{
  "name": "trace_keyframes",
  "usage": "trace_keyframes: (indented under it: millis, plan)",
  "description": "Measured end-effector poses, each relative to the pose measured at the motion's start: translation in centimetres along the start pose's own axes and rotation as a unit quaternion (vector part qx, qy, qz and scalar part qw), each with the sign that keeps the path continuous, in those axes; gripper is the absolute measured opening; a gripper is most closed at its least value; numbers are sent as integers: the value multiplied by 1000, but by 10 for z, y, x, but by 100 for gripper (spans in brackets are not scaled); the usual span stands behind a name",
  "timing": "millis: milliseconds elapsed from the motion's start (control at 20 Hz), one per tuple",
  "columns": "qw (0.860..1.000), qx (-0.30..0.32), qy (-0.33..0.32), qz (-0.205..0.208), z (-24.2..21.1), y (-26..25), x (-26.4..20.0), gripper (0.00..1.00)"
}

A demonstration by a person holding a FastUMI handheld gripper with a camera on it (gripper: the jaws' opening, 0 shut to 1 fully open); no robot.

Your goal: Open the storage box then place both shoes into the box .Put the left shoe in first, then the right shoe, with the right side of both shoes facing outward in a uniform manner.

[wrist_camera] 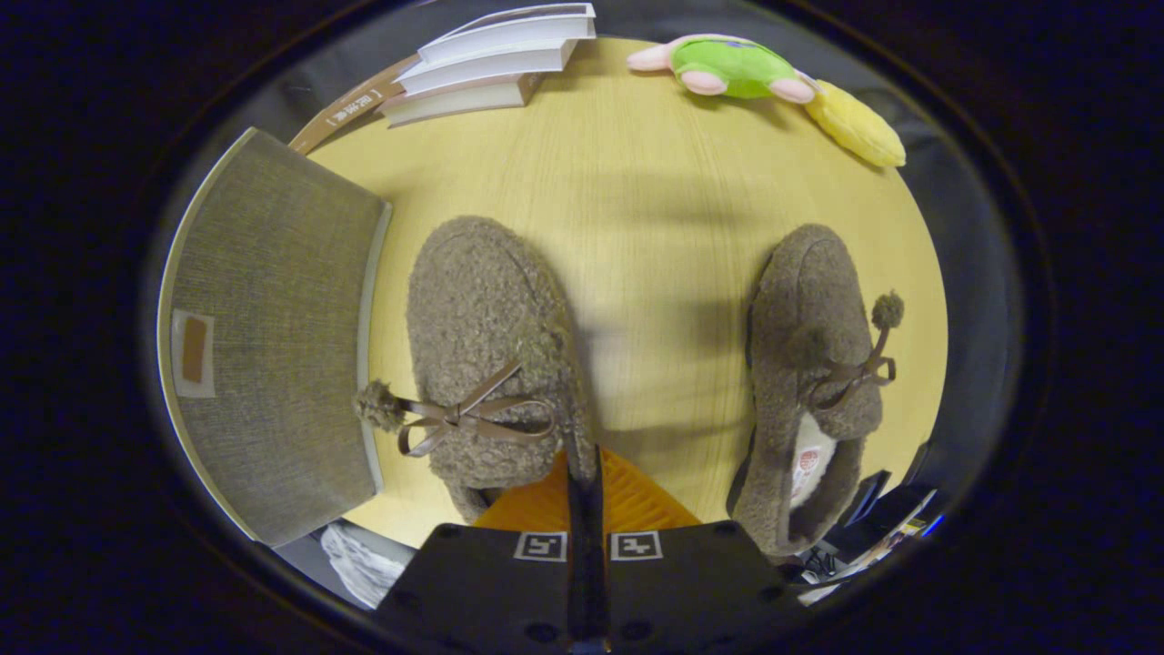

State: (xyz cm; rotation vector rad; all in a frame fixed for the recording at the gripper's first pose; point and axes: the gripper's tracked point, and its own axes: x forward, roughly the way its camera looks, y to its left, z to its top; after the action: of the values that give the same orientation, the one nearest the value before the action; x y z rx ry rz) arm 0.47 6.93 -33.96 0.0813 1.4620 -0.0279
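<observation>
While the storage box (273, 337) sits lidded at the counter's (655, 209) left edge, the tool (585, 473) hangs with fingers pressed together, holding nothing, beside the left shoe (482, 337); the right shoe (809, 364) lies well apart, likely awaiting the box's opening.

Table (655, 227): pale yellow wood with fine, straight grain. Left shoe (486, 355): taupe-brown curly fleece all over, with a smooth brown ribbon bow and a matching fuzzy pom-pom. Right shoe (809, 364): same taupe-brown fleece, same brown bow and pom-pom, with a white lining bearing a small red-printed label. Storage box (273, 346): grey-beige woven fabric, pale cream edging, and a white tag with an orange-brown patch. Books (491, 59): white page edges, brown cover. Plush toy (737, 68): bright green body, pink limbs. Beside it, a yellow plush piece (855, 127).
</observation>
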Motion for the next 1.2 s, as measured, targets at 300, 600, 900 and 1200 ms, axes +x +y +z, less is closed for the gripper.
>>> trace_keyframes:
  millis: [300,600,900,1200]
  plan:
    - [1000,14,-1,-7,-8,7,-5,3]
    - [998,52,-27,-7,-9,18,-31,3]
    - [996,56,-39,-55,-11,11,-77,3]
    - [990,74,-66,-105,-11,7,-137,3]
